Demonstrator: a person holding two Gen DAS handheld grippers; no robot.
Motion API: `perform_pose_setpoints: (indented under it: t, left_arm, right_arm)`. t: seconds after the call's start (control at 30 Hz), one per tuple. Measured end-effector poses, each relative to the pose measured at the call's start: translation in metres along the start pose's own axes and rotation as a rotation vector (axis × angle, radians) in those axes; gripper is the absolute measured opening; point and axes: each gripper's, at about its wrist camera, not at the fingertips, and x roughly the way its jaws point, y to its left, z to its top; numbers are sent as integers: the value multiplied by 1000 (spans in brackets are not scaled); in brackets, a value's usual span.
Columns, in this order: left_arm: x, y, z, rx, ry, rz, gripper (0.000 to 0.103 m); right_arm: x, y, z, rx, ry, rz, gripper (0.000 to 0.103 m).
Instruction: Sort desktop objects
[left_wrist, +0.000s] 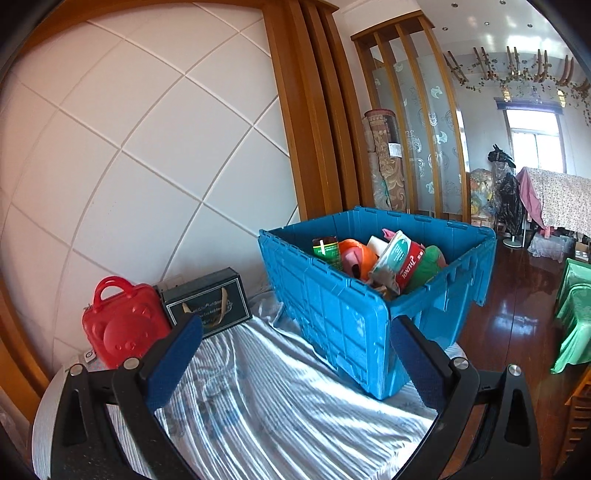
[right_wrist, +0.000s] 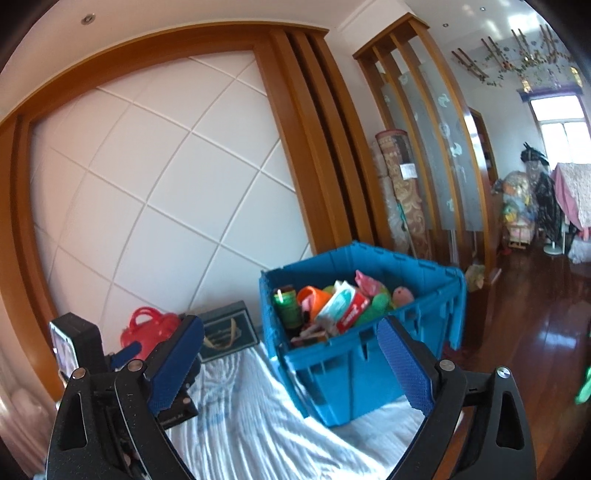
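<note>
Right claw (right_wrist: 291, 354) empty — blue crate (right_wrist: 354, 373) contents half-hidden.

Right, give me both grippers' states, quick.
Left gripper: open, nothing between its fingers.
Right gripper: open, holding nothing.

We count one blue crate (left_wrist: 343, 314) on the bed, one red case (left_wrist: 123, 328) and one dark box (left_wrist: 207, 302) beside it. In the crate we make out one green bottle (left_wrist: 327, 251), one orange cup (left_wrist: 356, 254) and two cartons (left_wrist: 397, 258); the rest is too jumbled to count.
</note>
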Motion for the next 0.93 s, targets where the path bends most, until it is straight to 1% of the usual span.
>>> perform_pose_setpoints:
  t: [0.07,0.17,0.27,0.37,0.47,0.53,0.63,0.8,0.93]
  left_arm:
    - [-14,4,-8,-10,1,2,103]
    - [-31,9,-14,-21,-7,32,103]
    - [-45,8,-16,-22,-13,64,103]
    - [-53,3,-16,-20,-14,71,103]
    - [-57,-3,-16,-32,-20,90,103]
    - [-59,-6,-16,-39,-28,86,103]
    - [-60,-14,-15,-28,-28,89,103]
    - [-63,-24,-15,-16,-29,36,103]
    - [-67,-29,-16,-19,-43,52,103]
  right_arm:
    - [-10,7,-9,-14,16,-16,96]
    - [-21,11,-20,-13,29,-11,96]
    - [-23,12,-29,-28,48,-11,96]
    - [-23,10,-36,-30,89,-4,96]
    - [-27,9,-44,-50,96,-6,96]
    - [-27,7,-46,-66,116,-2,96]
    - [-30,2,-46,-57,116,-2,96]
    - [-34,-5,-46,-47,120,-4,96]
    - [-35,-9,-49,-38,124,-8,96]
